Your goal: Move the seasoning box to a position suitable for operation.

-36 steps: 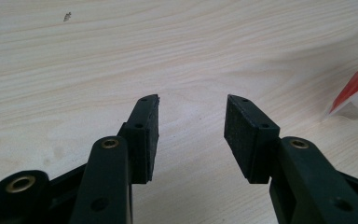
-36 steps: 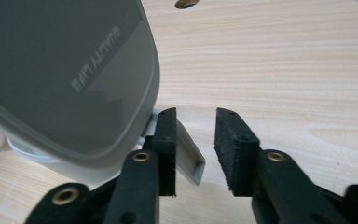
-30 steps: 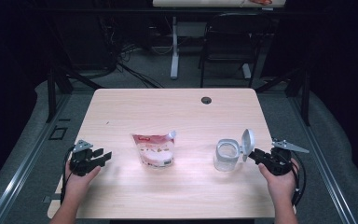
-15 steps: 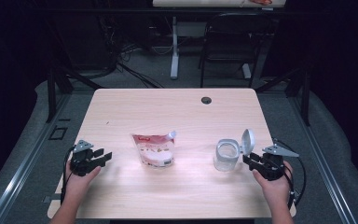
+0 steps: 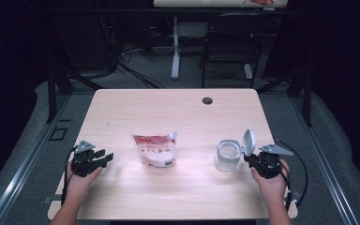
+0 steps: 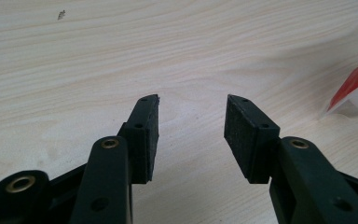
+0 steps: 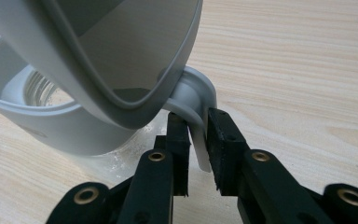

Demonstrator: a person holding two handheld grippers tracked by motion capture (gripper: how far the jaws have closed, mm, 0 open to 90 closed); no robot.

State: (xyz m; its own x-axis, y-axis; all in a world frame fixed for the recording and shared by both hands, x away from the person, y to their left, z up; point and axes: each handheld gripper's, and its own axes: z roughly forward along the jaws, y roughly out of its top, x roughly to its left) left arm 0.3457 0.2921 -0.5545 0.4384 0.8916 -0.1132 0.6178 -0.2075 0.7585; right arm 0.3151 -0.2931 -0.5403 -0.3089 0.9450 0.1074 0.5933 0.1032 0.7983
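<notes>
A clear container [image 5: 227, 155] with a grey rim stands right of centre on the wooden table [image 5: 178, 112], its hinged grey lid [image 5: 249, 142] tipped up and open. My right gripper [image 5: 251, 159] sits just right of it. In the right gripper view the jaws have just been closing, and the pads of this gripper [image 7: 197, 116] now press on the thin grey handle tab [image 7: 196, 93] below the lid [image 7: 121, 56]. A red and white spouted pouch [image 5: 155, 151] lies flat mid-table. My left gripper [image 5: 104, 158] rests near the left edge, open and empty [image 6: 192, 100], with the pouch's corner [image 6: 354, 86] off to its right.
A round cable hole [image 5: 207, 101] sits near the table's far edge. A chair [image 5: 229, 51] and a desk leg [image 5: 175, 47] stand beyond the table on the grey floor. Cables trail from both grippers off the near corners.
My right hand has shifted a little left toward the container, and its jaws have closed onto the handle tab. The left hand, pouch and container have stayed put.
</notes>
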